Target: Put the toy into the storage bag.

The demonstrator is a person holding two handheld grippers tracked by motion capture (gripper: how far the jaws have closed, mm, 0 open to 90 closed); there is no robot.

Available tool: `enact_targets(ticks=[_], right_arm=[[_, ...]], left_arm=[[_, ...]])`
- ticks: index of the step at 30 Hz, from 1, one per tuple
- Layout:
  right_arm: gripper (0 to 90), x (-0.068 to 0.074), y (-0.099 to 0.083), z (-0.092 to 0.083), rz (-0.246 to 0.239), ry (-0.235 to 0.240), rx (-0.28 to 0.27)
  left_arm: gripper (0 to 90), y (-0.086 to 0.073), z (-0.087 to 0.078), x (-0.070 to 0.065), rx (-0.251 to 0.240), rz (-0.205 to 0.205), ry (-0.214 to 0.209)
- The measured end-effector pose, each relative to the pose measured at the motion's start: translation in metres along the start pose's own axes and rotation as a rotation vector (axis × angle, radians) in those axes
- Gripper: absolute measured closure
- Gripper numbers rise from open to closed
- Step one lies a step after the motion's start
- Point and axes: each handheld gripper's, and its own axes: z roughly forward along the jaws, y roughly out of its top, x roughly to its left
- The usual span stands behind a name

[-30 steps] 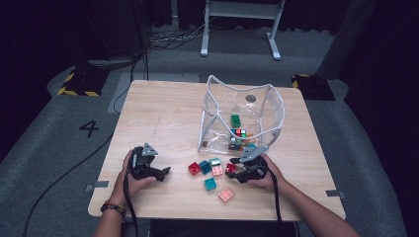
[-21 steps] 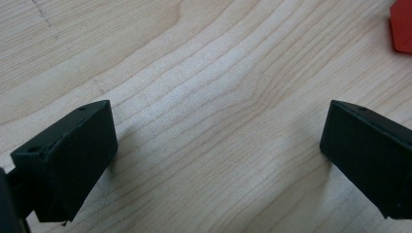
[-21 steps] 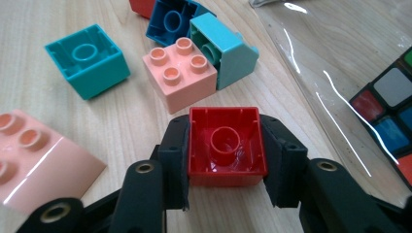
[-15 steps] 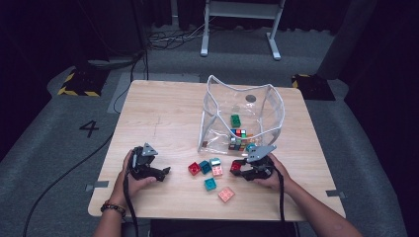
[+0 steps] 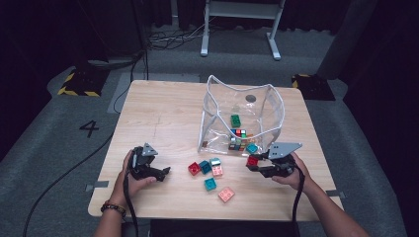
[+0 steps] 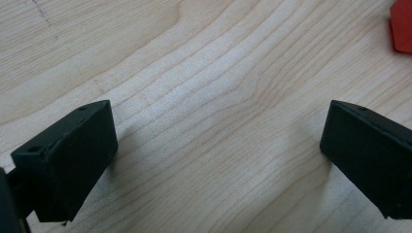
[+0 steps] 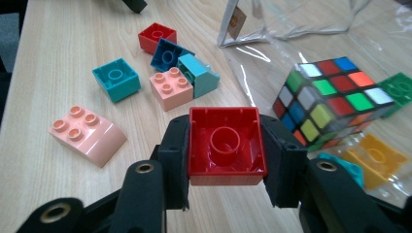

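Bench (image 5: 163,113): pale wood, carrying everything.
Clear bag (image 5: 217,128): open-topped, at 12 o'clock from the loose bricks, holding a colour cube (image 7: 335,102).
Left tongs (image 5: 160,173): jaws spread wide, empty, resting low on the bench at 9 o'clock.
Right tongs (image 7: 226,155): have just closed, pinching a red brick (image 7: 226,145), hollow side up, lifted at 3 o'clock by the bag's mouth.

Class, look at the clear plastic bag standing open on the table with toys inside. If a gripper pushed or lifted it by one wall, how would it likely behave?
The clear plastic bag would probably buckle rather than slide whole: its walls look thin, wrinkled and sagging. Lifted by one wall, it would likely flop, and the puzzle cube and bricks inside might shift. Its glossy film may also be slippery to pinch.
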Motion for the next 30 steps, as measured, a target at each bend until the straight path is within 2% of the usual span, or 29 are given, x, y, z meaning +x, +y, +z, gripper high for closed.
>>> enact_targets(ticks=[10,13,21,25,30], right_arm=[[59.3,-0.005,0.003,-0.024,0.001,-0.016,-0.001],[59.2,-0.005,0.005,-0.030,-0.014,-0.017,0.004],[59.3,-0.008,0.009,-0.044,0.001,-0.041,0.011],[59.3,-0.010,0.011,-0.051,-0.006,-0.047,0.004],[59.3,-0.015,0.014,-0.065,0.016,-0.043,-0.022]], left_arm=[[0.4,0.000,0.000,0.000,0.000,0.000,-0.001],[0.4,0.000,0.000,0.000,0.000,0.000,-0.001],[0.4,0.000,0.000,0.000,0.000,0.000,-0.001],[0.3,0.000,0.000,0.000,0.000,-0.001,-0.002],[0.4,0.000,0.000,0.000,0.000,-0.001,-0.002]])
